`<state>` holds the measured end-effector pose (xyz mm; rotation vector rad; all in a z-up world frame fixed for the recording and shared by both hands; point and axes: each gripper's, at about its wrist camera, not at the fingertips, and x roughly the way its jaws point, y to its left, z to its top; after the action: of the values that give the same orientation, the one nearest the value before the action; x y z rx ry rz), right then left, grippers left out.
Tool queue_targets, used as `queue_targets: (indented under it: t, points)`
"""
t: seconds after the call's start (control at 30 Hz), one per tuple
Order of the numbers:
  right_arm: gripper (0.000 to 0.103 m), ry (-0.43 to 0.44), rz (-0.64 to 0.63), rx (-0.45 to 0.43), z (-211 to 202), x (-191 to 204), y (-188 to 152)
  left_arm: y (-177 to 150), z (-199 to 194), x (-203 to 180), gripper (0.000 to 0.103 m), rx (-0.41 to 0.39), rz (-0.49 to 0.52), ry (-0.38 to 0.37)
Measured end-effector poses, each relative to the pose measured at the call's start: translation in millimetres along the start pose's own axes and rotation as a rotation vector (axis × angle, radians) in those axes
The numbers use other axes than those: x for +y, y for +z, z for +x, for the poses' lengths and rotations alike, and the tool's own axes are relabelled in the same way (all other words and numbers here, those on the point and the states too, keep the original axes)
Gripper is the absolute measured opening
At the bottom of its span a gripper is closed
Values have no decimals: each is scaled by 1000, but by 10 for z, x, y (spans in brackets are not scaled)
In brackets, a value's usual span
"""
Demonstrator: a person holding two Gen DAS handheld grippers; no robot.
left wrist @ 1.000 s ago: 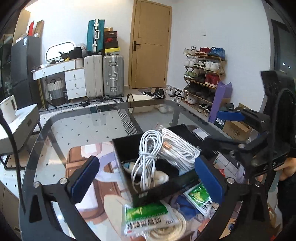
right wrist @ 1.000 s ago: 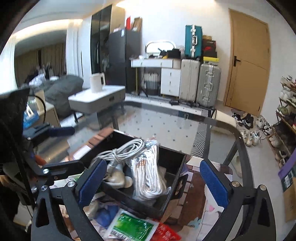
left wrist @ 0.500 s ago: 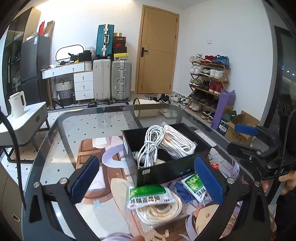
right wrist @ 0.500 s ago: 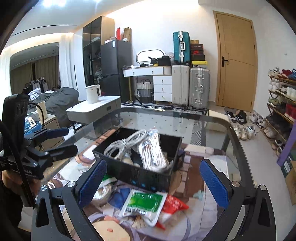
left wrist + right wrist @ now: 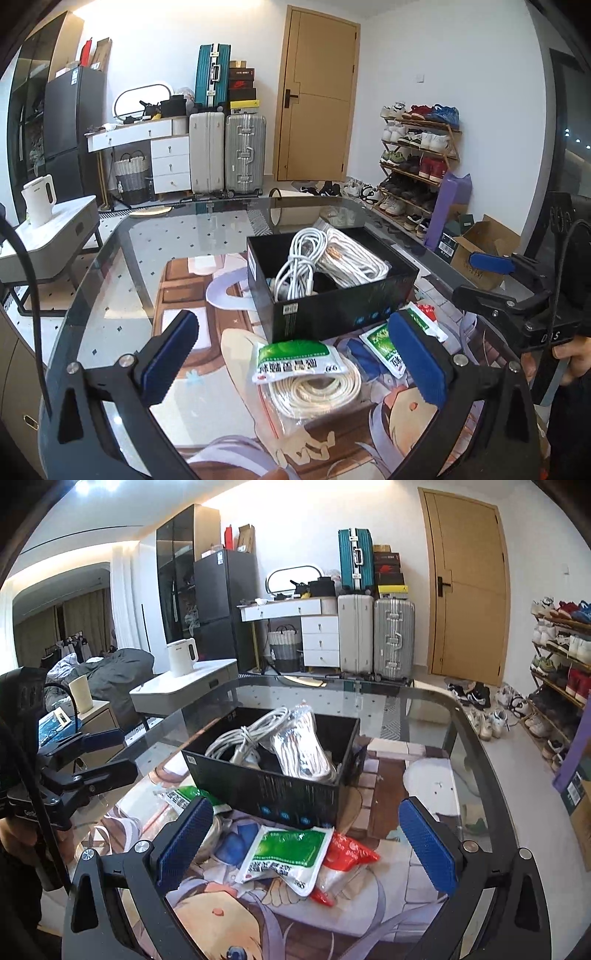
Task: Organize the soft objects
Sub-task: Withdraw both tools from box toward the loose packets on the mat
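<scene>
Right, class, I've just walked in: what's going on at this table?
A person holds two grippers, left gripper and right gripper, both open and empty. The black box already holds a loose white cable and a bagged cord. A bagged rope coil and green packets lie outside on the mat.

Black box holding white cable bundles, bagged rope coil lying just before it
</scene>
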<state>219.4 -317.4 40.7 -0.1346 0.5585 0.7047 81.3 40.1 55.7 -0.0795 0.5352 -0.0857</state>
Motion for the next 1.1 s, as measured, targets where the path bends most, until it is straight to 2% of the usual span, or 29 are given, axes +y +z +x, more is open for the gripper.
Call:
queue_targets:
  t: [0.7,1.1]
  points:
    - [102,-28,13,151,275,-116,-177,-330,264,-30,103,131,-17,-19]
    - [102,-36,43,190,381,-151,-216,-424,470,-76,103,222,-41,-25]
